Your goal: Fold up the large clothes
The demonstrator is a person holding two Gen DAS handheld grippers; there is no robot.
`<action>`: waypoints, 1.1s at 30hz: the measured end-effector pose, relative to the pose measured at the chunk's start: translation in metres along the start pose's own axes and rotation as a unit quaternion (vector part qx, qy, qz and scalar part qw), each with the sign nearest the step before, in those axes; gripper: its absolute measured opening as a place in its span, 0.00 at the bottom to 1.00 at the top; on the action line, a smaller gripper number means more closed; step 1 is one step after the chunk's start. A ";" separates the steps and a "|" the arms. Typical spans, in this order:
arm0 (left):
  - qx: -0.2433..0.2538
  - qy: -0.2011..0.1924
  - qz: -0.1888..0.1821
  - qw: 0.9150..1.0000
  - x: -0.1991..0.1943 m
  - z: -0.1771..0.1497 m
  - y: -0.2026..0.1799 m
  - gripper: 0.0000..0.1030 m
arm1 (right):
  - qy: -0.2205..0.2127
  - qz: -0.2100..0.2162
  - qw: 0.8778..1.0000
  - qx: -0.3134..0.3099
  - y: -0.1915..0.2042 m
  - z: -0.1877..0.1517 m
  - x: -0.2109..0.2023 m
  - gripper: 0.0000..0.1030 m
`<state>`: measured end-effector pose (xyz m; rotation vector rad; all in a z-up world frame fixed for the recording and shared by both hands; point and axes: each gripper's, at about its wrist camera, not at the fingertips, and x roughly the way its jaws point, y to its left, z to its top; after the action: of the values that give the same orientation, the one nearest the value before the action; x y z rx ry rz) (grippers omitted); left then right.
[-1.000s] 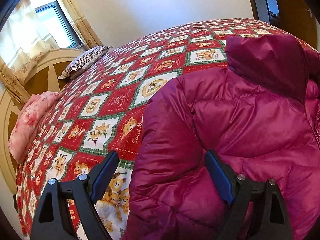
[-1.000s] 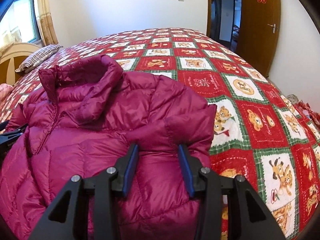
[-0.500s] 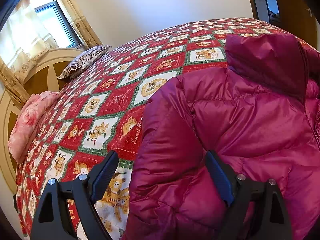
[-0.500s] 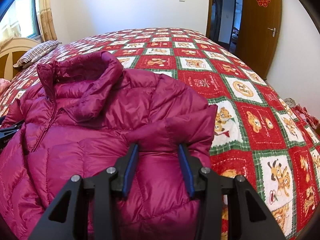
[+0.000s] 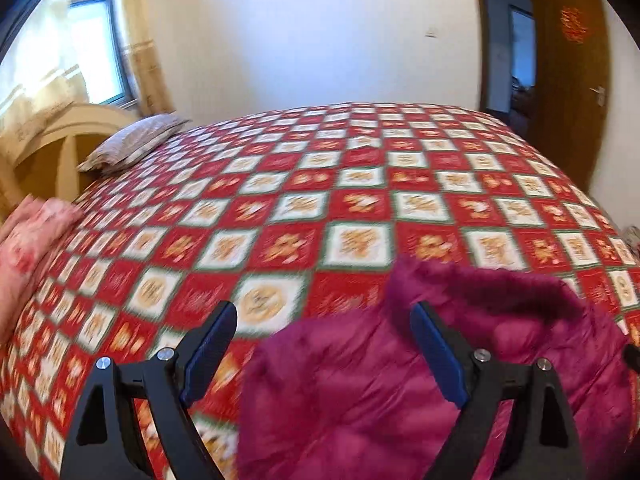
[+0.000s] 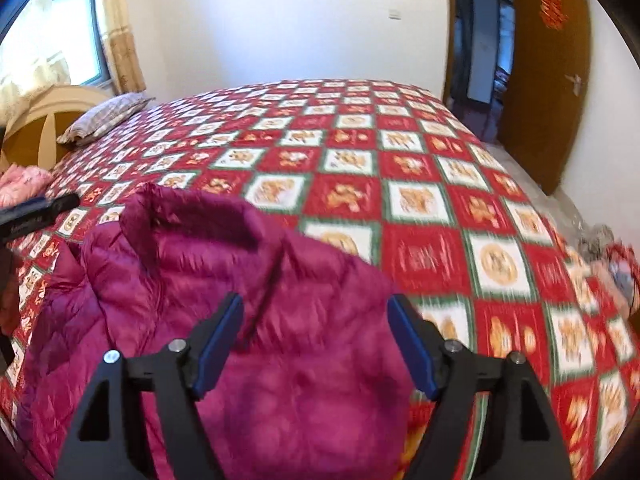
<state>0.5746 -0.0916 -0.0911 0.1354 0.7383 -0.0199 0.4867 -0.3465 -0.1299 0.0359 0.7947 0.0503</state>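
Observation:
A magenta puffer jacket point(image 6: 248, 280) lies on the red-and-white patchwork quilt point(image 6: 432, 256), collar toward the far side. My right gripper point(image 6: 316, 340) hovers over its near right part. Its jaws are opening and the pads stand apart from the fabric, with the jacket only below and behind them. My left gripper point(image 5: 324, 344) is wide open above the jacket's left shoulder point(image 5: 360, 392) and the quilt point(image 5: 280, 240), holding nothing. The left gripper's dark tip point(image 6: 40, 208) shows at the left edge of the right wrist view. Both views are blurred.
A striped pillow point(image 5: 132, 144) and a pink folded cloth point(image 5: 28, 236) lie near the cream headboard point(image 5: 60, 136) at the left. A curtained window point(image 5: 96, 48) is behind them. A brown door point(image 6: 548, 76) stands open at the right, with loose things on the floor point(image 6: 608, 252).
Both grippers have lifted and tipped up, so the jacket sits lower in each view. The right jaws, earlier pinched on a jacket fold, have spread and let it go.

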 end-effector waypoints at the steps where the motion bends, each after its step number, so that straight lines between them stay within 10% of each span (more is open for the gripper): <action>1: 0.009 0.012 -0.001 1.000 0.009 0.008 -0.010 0.86 | 0.003 0.003 1.000 -0.006 0.002 0.007 0.006 0.81; 13: 0.057 0.061 0.000 0.997 0.087 0.007 -0.040 0.85 | 0.061 0.016 0.997 -0.045 0.026 0.048 0.084 0.81; 17: 0.075 0.063 -0.059 0.993 0.079 -0.001 -0.039 0.32 | 0.070 0.020 0.995 -0.073 0.033 0.048 0.091 0.53; 20: 0.100 0.054 -0.081 0.990 0.066 -0.010 -0.041 0.14 | 0.073 0.019 0.994 -0.078 0.034 0.044 0.088 0.25; 33: 0.124 0.041 -0.081 0.988 0.049 -0.052 -0.030 0.03 | 0.036 -0.004 0.992 -0.119 0.050 0.024 0.069 0.13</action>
<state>0.5735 -0.1134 -0.1654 0.3157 0.8265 -0.2636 0.5508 -0.2928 -0.1597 -0.1956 0.8573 0.1387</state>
